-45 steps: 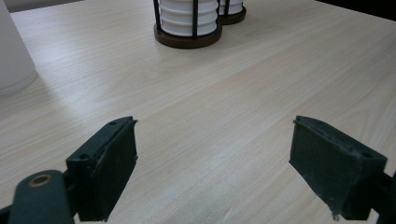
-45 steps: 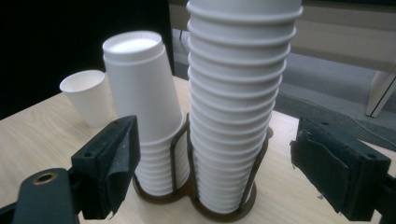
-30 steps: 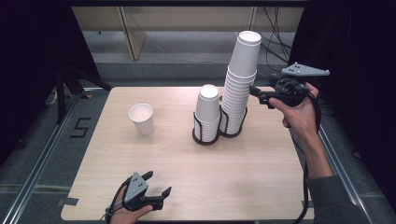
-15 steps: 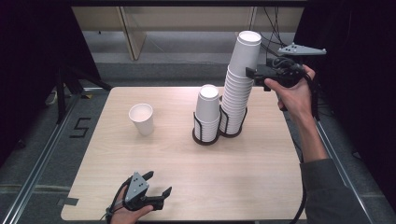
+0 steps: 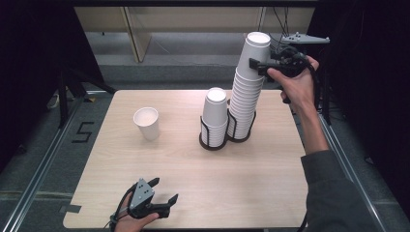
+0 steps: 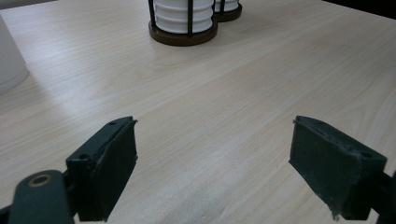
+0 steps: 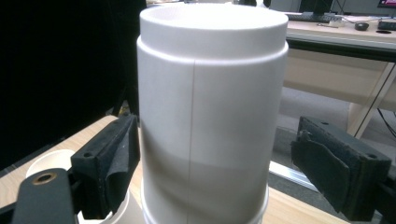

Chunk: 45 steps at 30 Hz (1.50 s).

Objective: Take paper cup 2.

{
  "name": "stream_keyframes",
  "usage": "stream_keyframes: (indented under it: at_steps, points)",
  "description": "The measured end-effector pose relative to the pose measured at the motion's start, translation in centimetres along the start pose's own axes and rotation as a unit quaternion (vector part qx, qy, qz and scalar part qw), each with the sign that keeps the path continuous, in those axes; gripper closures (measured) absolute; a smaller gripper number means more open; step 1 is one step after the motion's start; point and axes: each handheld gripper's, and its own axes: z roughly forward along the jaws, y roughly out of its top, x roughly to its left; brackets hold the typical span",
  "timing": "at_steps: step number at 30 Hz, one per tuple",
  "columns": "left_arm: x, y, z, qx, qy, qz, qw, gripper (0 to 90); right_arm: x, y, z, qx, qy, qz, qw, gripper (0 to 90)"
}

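Note:
A tall stack of white paper cups (image 5: 245, 96) stands in a black wire holder at the back right of the wooden table (image 5: 270, 183). My right gripper (image 5: 255, 63) is up at the stack's top cup (image 7: 210, 116), open, with one jaw on each side of it. The left pad (image 7: 112, 163) is close against the cup wall, and a small gap shows at the right pad (image 7: 327, 172). A shorter stack (image 5: 214, 113) stands in a second holder to the left. My left gripper (image 5: 165, 189) rests low at the table's front edge, open, with nothing between its jaws (image 6: 215, 158).
A single white cup (image 5: 146, 123) stands upright left of the two holders and shows at the edge of the left gripper view (image 6: 9, 60). The short stack's holder base (image 6: 184, 35) lies ahead of the left gripper. Dark floor and metal rails flank the table.
My right gripper has risen along the tall stack and moved in, from beside its upper part to around the top cup. The left gripper has stayed put.

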Motion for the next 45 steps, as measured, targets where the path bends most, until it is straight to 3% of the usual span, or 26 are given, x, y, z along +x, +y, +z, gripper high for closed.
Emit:
stream_keyframes:
  at_steps: [14,18,28,37,45]
  points:
    - [0.0,-0.1,0.0,-0.001,-0.004,0.003,1.0000,14.2,0.6,0.9,2.6,0.010,-0.005,0.005,0.9999,16.3]
    - [0.0,0.0,0.0,-0.002,-0.005,0.001,1.0000,14.2,0.5,1.1,2.6,0.007,-0.006,0.001,1.0000,18.4]
    - [0.1,0.0,0.1,0.000,-0.004,-0.001,1.0000,14.3,0.7,2.7,1.7,-0.012,-0.006,0.002,0.9999,19.5]
    - [0.0,0.0,0.0,0.003,-0.004,0.002,1.0000,14.2,1.2,5.3,-0.2,-0.038,-0.010,-0.001,0.9992,19.8]
    - [0.1,0.0,0.1,0.004,-0.005,0.004,1.0000,14.2,0.8,6.7,-2.1,-0.060,-0.019,0.005,0.9980,19.9]
